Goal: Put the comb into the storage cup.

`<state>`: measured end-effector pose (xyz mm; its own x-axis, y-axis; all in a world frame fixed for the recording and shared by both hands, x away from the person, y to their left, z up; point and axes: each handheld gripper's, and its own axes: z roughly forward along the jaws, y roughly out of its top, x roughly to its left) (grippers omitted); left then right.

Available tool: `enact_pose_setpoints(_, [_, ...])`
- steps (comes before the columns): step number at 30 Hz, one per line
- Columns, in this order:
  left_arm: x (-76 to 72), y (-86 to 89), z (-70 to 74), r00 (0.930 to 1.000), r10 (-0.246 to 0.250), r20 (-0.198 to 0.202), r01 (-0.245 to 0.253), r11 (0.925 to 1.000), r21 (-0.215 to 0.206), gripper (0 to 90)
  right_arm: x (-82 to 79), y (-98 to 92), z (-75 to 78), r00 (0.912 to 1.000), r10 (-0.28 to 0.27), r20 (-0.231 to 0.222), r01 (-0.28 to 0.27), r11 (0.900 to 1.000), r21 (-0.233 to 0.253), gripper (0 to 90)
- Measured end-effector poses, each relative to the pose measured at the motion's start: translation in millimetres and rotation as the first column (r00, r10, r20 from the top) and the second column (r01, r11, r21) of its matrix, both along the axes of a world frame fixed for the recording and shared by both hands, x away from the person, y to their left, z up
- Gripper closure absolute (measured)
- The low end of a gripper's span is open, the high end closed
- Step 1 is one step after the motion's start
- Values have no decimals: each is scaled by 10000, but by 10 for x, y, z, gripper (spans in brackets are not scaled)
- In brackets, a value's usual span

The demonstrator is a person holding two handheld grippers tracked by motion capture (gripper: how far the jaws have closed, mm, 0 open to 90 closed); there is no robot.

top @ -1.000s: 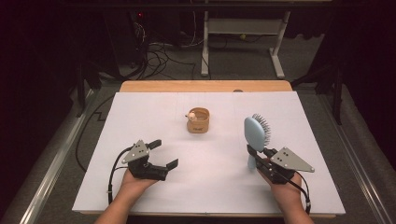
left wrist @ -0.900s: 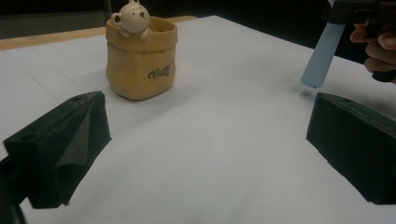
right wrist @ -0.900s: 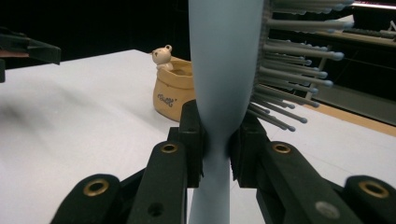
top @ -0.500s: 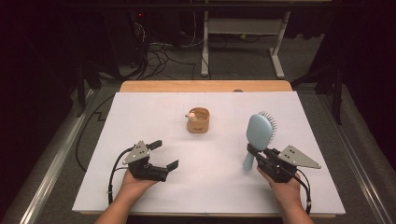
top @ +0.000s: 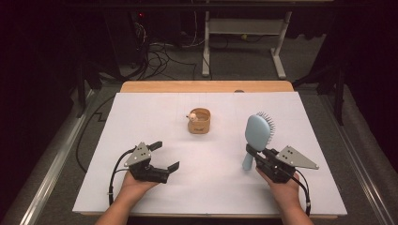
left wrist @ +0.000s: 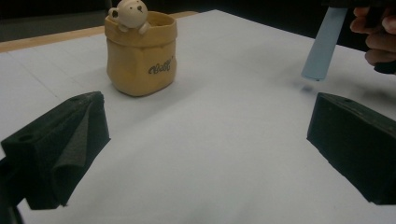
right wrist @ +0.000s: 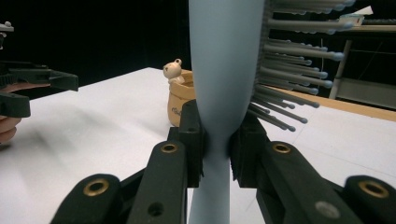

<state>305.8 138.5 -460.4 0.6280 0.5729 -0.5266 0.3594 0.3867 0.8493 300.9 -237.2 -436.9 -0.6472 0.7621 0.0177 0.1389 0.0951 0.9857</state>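
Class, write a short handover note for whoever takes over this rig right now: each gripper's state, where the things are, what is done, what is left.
Right gripper: shut on the blue hairbrush at the neck, head up, handle tip just above the table.
Left gripper: open, holding nothing, near the table's front left.
Bear cup: upright at mid-table, apart from both grippers.
Done: brush picked up.
Left: probably carrying the brush to the cup and setting it in, then letting go.

Tan bear-trimmed pot (top: 199, 121) mid-table on white sheet (top: 155, 112); floor cables (top: 162, 54) beyond.
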Motion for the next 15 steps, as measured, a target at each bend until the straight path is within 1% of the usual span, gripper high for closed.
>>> enact_pose_setpoints(3, [4, 6, -5, 10000, 32, 14, -32, 10000, 3, 3, 7, 34, 3, 10000, 39, 29, -39, 10000, -31, 780])
enact_pose_setpoints(8, [15, 36, 0, 9999, 141, -23, -141, 9998, -166, 5, 28, 94, 20, 9999, 119, 99, -119, 9999, 34, 780])
enact_pose_setpoints(15, [14, 38, 6, 9999, 146, 59, -145, 9997, -186, 5, 139, 248, 42, 9993, 273, 235, -275, 9996, 61, 780])
